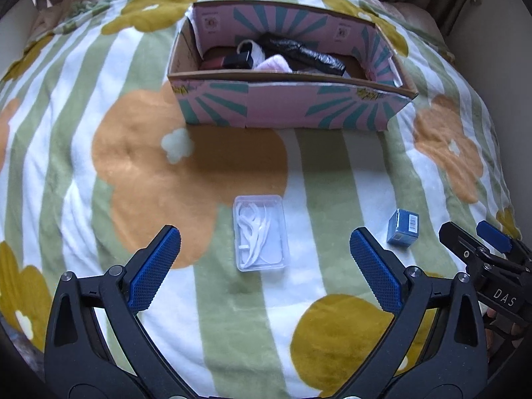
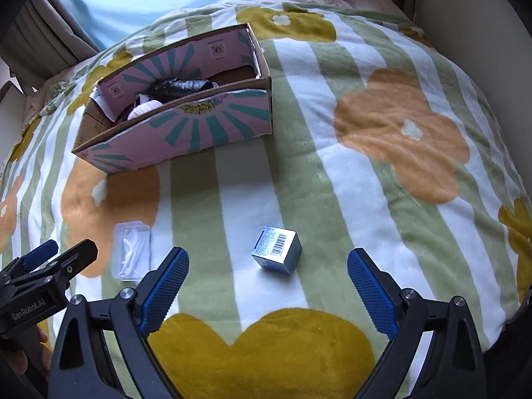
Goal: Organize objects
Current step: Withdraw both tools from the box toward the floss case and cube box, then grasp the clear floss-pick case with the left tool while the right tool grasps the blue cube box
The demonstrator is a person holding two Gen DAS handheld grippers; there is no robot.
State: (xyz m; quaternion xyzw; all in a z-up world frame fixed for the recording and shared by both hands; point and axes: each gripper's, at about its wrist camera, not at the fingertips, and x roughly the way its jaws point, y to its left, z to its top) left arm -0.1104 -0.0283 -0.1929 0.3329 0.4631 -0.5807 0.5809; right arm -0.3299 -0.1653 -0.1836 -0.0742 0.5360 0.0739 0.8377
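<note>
A striped blanket with big flower shapes is seen over the whole surface, and on its far part a pink cardboard box with teal rays is placed, open at the top. Inside the box a black wrapped item, a pale pink item and a small dark object are seen in the left wrist view; from the right wrist view only the black item and a bit of the pink one are visible, because the near wall of the box hides the rest. Nearer to the cameras, a clear plastic case with white pieces inside is laid flat on the blanket. It is found just ahead of the left gripper, between the lines of its two blue pads, and it is not touched by them. The left gripper is spread wide and nothing is held in it. A small blue box with a barcode on its upper face is laid to the right of the case, well apart from it. It is located just ahead of the right gripper, which is also spread wide and holds nothing. The barcode face is shown larger in the right wrist view, while in the left wrist view this box is seen small, near the tip of the right gripper.
</note>
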